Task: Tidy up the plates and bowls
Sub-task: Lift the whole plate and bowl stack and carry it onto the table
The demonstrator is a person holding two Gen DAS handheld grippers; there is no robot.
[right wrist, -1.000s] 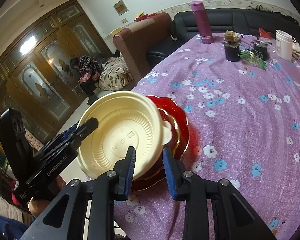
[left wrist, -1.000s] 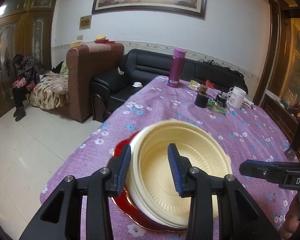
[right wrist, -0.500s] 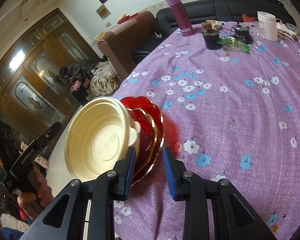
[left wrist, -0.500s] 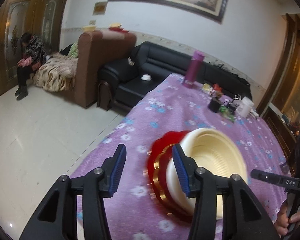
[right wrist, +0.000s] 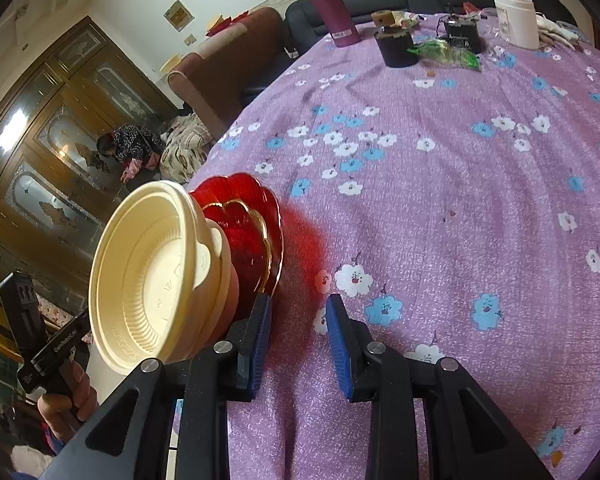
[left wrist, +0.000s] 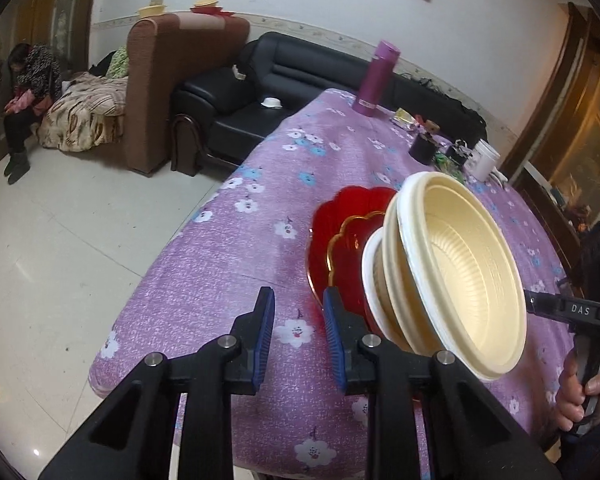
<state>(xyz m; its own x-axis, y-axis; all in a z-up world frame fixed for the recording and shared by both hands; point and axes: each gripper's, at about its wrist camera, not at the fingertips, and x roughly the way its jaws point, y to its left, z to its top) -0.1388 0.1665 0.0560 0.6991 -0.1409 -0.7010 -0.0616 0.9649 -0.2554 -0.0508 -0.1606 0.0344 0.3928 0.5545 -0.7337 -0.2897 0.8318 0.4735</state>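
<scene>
Nested cream bowls (left wrist: pixel 460 264) sit on stacked red gold-rimmed plates (left wrist: pixel 340 224) near the edge of the purple flowered tablecloth (left wrist: pixel 260 264). My left gripper (left wrist: pixel 298 300) stands just left of the stack. Its jaws are closing, only cloth shows between them, and its right finger is beside the plates' rim. In the right wrist view the bowls (right wrist: pixel 152 276) and plates (right wrist: pixel 244 208) lie left of my right gripper (right wrist: pixel 299 308). It is narrowly open over bare cloth, its left finger at the plates' edge. Each view shows the other gripper (left wrist: pixel 572 312) (right wrist: pixel 56 344) in a hand.
A purple flask (right wrist: pixel 328 8), a black cup (right wrist: pixel 396 48), a green wrapper (right wrist: pixel 444 52) and a white jar (right wrist: pixel 516 20) stand at the table's far end. A black sofa (left wrist: pixel 260 92) and brown armchair (left wrist: pixel 172 80) lie beyond. A person (left wrist: pixel 28 92) sits far left.
My left gripper came off the bowl's rim, moved left of the stack and narrowed its jaws. My right gripper sank and shifted right, so the stack now lies left of its fingers.
</scene>
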